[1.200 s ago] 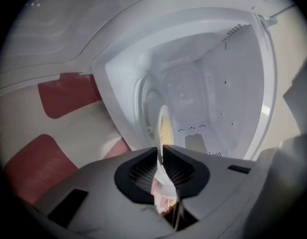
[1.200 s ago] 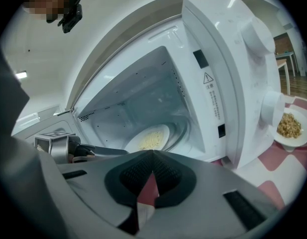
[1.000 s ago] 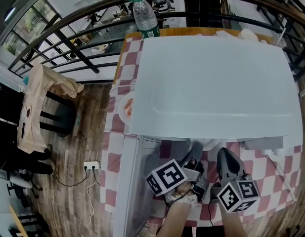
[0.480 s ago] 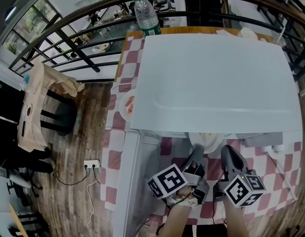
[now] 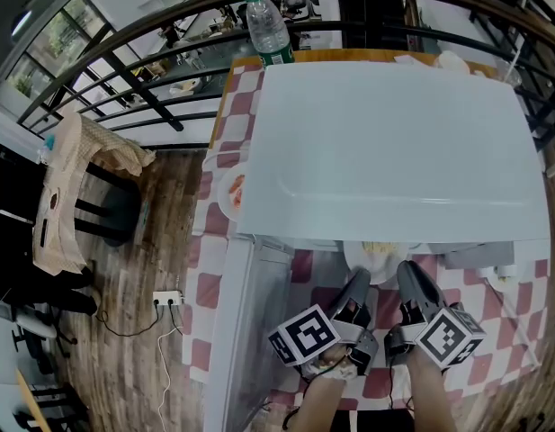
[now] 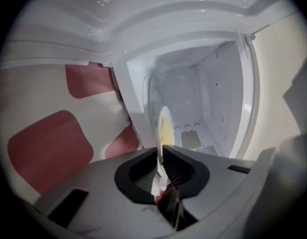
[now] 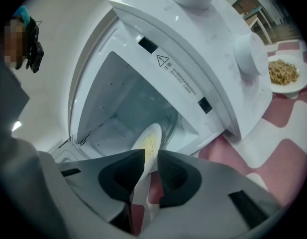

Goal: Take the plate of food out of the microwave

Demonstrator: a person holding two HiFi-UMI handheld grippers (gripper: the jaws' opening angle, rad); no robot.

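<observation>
Gripping the plate of food [image 5: 378, 257] by its rim with the left claw [image 6: 160, 156], clenched tight, at the open mouth of the microwave [image 5: 385, 151] above the checkered tabletop [image 5: 493, 318]. Opening the right claw [image 7: 151, 164], rim between its jaws, not pressed.

**Left gripper** [image 5: 359, 279] and **right gripper** [image 5: 408, 274]: each has a light grey moulded shell that narrows to two jaws. Each carries a cube faced with black-and-white square markers: the left cube [image 5: 304, 334] and the right cube [image 5: 451, 335]. The jaws bear black, finely ribbed pads [image 6: 179, 167] set in rounded black housings. Dark rectangular slots [image 7: 240, 200] mark the shells. Whether the hand [image 5: 335, 360] wears anything cannot be made out. The right gripper's jaws are opening, with the plate [image 7: 149, 142] rim between them.
</observation>
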